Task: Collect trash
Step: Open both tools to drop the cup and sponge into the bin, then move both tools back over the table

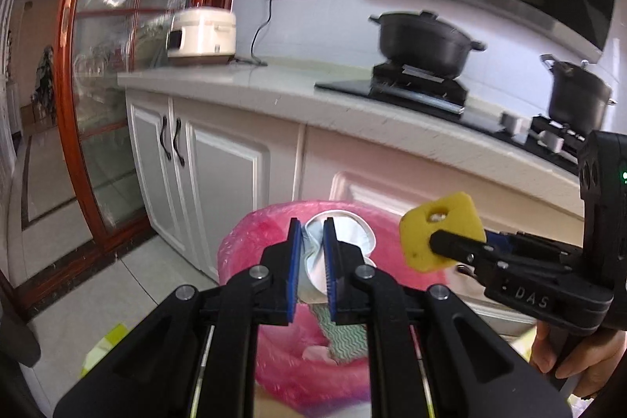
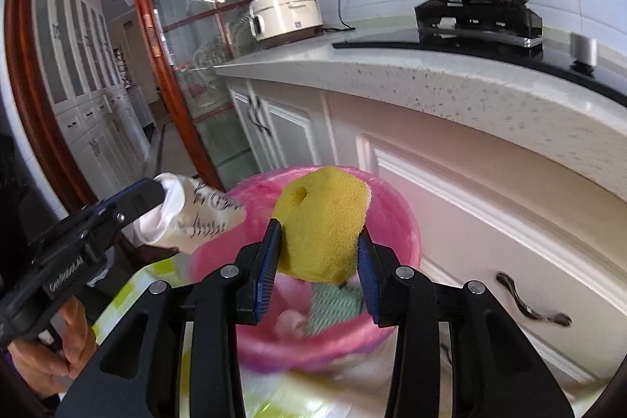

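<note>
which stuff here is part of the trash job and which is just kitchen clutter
Part of the job:
- yellow sponge, clamped in the right gripper
- crumpled white cup, clamped in the left gripper
- pink-lined trash bin below both

Just lying about:
- rice cooker
- black pot on the stove
- second pot

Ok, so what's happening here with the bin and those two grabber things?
A person is collecting trash with a handheld gripper in each hand. The left gripper is clamped on a crumpled white paper cup; the right gripper holds a yellow sponge. Both hang over the pink-lined bin, nothing dropped yet.
</note>
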